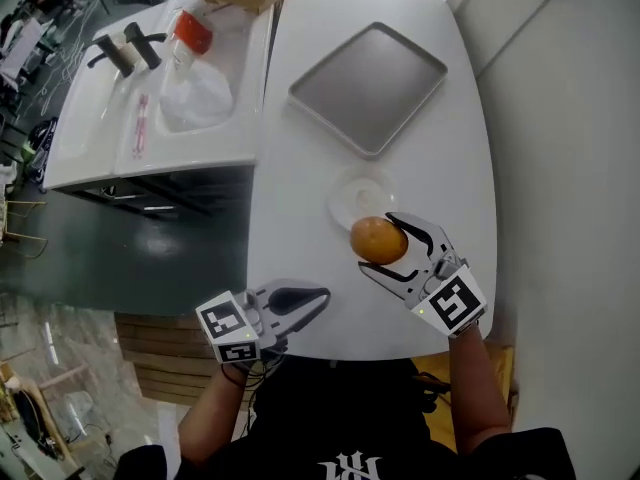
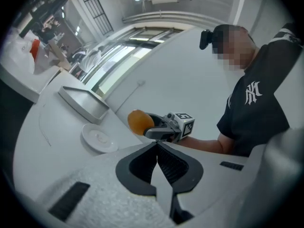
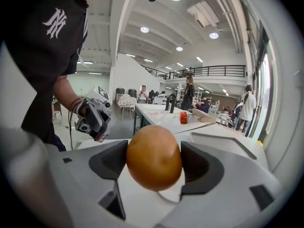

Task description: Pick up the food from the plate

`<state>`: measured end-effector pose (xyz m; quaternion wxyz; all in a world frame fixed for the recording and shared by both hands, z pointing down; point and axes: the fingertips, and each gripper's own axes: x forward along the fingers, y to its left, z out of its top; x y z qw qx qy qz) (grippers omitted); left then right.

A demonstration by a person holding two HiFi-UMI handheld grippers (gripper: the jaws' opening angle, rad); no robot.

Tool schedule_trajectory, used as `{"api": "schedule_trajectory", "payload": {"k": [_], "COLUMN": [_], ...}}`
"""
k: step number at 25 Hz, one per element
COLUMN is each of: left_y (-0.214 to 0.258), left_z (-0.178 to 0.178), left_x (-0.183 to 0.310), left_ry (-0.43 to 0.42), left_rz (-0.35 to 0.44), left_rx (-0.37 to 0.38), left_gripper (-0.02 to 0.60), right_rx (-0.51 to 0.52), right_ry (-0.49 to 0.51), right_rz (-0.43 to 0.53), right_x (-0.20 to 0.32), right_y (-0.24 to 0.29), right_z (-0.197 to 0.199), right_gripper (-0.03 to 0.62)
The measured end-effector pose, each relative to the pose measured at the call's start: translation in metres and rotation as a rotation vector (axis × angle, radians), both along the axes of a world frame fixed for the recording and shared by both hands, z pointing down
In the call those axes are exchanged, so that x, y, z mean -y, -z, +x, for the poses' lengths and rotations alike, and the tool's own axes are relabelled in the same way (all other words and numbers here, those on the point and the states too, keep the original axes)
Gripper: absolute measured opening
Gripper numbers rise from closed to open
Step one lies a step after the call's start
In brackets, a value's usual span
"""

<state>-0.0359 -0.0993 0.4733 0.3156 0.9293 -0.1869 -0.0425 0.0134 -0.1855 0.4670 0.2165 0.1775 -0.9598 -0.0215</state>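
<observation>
- The right gripper (image 1: 380, 244) clamps a round orange-brown food item (image 1: 375, 236) between its jaws, just above the small white plate's (image 1: 352, 193) near rim.
- The left gripper (image 1: 320, 296), jaws pressed together and empty, sits left of the plate.

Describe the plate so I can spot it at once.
On the white table, find the grey tray. Just off its corner nearest the person lies the plate, beyond the round orange-brown food in the right hand-held gripper. Unlike the square tray, it is small, round and white, almost blending into the tabletop.
</observation>
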Motion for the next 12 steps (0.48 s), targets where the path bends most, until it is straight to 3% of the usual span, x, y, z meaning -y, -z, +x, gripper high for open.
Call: {"api": "schedule_trajectory", "payload": {"k": [12], "left_y": [0.107], "left_z": [-0.001], "left_x": [-0.116], "left_ry": [-0.061], "left_rz": [0.240], "left_rx": [-0.001], "left_gripper": [0.006], "right_rx": [0.174], "right_ry": [-0.074], "right_rz": [0.060], "right_x": [-0.147], "right_y": [0.111], "right_z": [0.004], "right_gripper": [0.344]}}
